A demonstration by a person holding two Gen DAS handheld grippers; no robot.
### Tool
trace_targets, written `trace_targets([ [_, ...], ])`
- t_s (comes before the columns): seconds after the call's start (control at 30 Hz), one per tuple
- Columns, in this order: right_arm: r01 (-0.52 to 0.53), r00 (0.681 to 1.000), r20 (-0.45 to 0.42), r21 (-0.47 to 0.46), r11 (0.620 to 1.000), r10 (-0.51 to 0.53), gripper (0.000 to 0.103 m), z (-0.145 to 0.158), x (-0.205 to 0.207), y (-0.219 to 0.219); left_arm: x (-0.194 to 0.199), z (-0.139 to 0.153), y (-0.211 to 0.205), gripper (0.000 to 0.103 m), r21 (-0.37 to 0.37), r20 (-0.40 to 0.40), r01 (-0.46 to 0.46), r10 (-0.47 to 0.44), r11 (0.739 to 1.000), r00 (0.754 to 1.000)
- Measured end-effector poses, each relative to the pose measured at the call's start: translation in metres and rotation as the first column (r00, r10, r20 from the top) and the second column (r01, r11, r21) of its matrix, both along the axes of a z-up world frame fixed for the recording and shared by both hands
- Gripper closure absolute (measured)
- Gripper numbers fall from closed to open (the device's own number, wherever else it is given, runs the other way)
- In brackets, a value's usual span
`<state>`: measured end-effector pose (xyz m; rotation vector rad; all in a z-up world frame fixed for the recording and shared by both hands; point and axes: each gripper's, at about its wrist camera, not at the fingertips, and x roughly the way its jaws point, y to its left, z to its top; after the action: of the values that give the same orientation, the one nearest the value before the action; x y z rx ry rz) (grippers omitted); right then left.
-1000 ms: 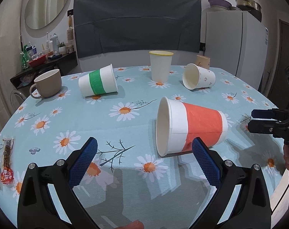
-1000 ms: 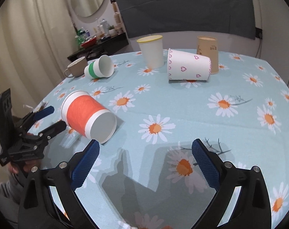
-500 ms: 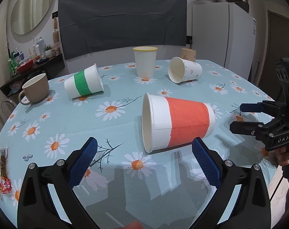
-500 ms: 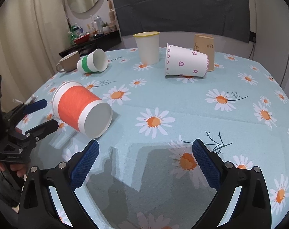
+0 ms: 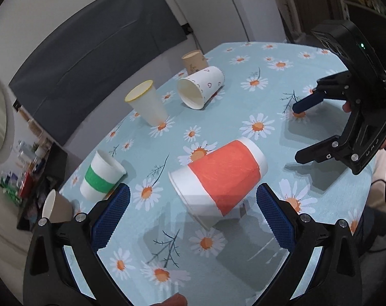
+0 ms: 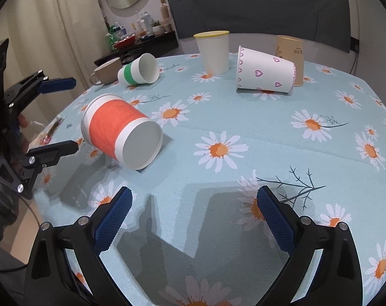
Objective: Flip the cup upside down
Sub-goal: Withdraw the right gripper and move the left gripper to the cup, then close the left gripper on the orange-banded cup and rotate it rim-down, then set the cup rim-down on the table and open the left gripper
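An orange-banded white paper cup [image 5: 219, 176] lies on its side on the daisy tablecloth; it also shows in the right wrist view [image 6: 121, 134]. My left gripper [image 5: 191, 210] is open, rolled to one side, with the cup just ahead between its blue fingers, not touching. My right gripper [image 6: 193, 218] is open and empty over bare cloth, to the right of the cup. Each gripper shows in the other's view, the right one [image 5: 318, 127] beyond the cup's base, the left one [image 6: 55, 116] by its mouth.
A green-banded cup [image 6: 138, 70] and a heart-patterned cup [image 6: 265, 72] lie on their sides. A yellow-rimmed cup [image 6: 214, 51] and a brown cup [image 6: 289, 53] stand upright. A beige mug [image 6: 106, 72] sits at the far left. A snack wrapper [image 6: 52, 127] lies near the table edge.
My left gripper has rolled sideways and come closer to the orange cup, which now sits between its fingers. My right gripper has barely moved.
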<state>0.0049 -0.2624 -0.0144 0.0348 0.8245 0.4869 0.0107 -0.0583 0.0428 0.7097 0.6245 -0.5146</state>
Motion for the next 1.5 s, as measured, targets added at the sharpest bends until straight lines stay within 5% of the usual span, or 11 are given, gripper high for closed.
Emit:
trace_targets([
  [0.2, -0.031, 0.999, -0.022, 0.061, 0.998, 0.033, 0.009, -0.001, 0.001, -0.005, 0.019, -0.012, -0.023, 0.006, 0.211, -0.094, 0.142, -0.124, 0.967, 0.988],
  [0.63, -0.069, 0.997, -0.019, 0.111, 0.991, 0.072, 0.009, 0.000, -0.001, -0.008, 0.032, -0.035, -0.067, 0.006, 0.413, -0.256, 0.312, -0.220, 0.856, 0.941],
  [0.7, -0.068, 0.997, -0.015, 0.129, 0.989, 0.071, 0.009, 0.001, 0.000, -0.010, 0.036, -0.037, -0.073, 0.010, 0.407, -0.281, 0.321, -0.217, 0.855, 0.935],
  [0.77, -0.067, 0.997, -0.015, 0.150, 0.986, 0.070, 0.009, 0.001, 0.001, -0.012, 0.042, -0.039, -0.077, 0.034, 0.402, -0.296, 0.314, -0.202, 0.860, 0.934],
  [0.83, -0.059, 0.998, -0.018, 0.169, 0.984, 0.063, 0.009, 0.001, 0.003, -0.015, 0.047, -0.040, -0.079, 0.039, 0.396, -0.292, 0.290, -0.180, 0.871, 0.939],
  [1.03, -0.061, 0.997, -0.026, 0.198, 0.978, 0.067, 0.009, 0.000, 0.006, -0.018, 0.053, -0.024, -0.071, 0.039, 0.237, -0.286, 0.239, -0.167, 0.942, 0.943],
  [1.23, -0.070, 0.997, -0.007, 0.173, 0.982, 0.072, 0.009, 0.002, 0.004, -0.014, 0.068, -0.007, -0.048, 0.039, -0.071, -0.224, 0.061, -0.076, 0.996, 0.972],
  [1.37, -0.070, 0.997, -0.007, 0.172, 0.983, 0.072, 0.009, 0.002, 0.003, -0.015, 0.076, -0.001, -0.015, 0.039, -0.324, -0.227, -0.106, 0.031, 0.940, 0.973],
  [1.5, -0.072, 0.997, -0.007, 0.160, 0.984, 0.074, 0.009, 0.001, 0.002, -0.013, 0.067, -0.007, 0.012, 0.040, -0.452, -0.224, -0.176, 0.079, 0.874, 0.971],
])
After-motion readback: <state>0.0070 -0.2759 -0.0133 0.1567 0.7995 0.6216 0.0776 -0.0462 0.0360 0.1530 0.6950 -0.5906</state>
